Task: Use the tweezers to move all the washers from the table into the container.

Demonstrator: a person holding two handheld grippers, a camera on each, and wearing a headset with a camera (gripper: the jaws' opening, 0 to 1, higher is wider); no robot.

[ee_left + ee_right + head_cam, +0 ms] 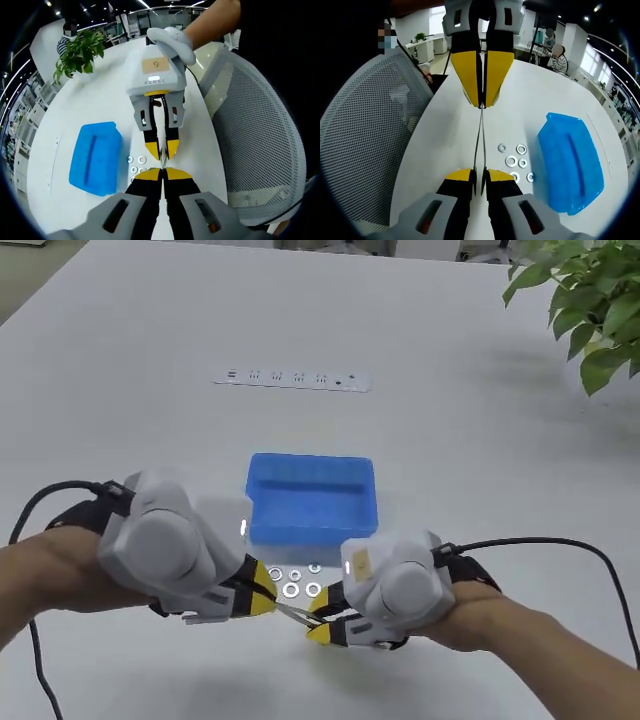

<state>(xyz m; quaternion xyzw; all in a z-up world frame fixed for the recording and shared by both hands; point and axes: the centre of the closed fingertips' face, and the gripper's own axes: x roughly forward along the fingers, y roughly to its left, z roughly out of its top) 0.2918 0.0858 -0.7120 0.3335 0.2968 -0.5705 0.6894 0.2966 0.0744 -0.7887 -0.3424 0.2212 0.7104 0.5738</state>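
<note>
Thin metal tweezers (293,613) span the short gap between my two grippers just above the white table (450,440). My left gripper (262,602) is shut on one end and my right gripper (322,618) is shut on the other. In the right gripper view the tweezers (481,140) run from my own yellow jaws up to the left gripper (481,102). Several silver washers (295,581) lie on the table just beyond the tweezers. The blue container (312,498) stands right behind the washers. Washers (516,162) and container (570,160) sit right of the jaws.
A white power strip (292,379) lies farther back on the table. A green plant (590,300) stands at the far right corner. Black cables (560,545) trail from both grippers. A mesh chair (250,130) stands at the table's near edge.
</note>
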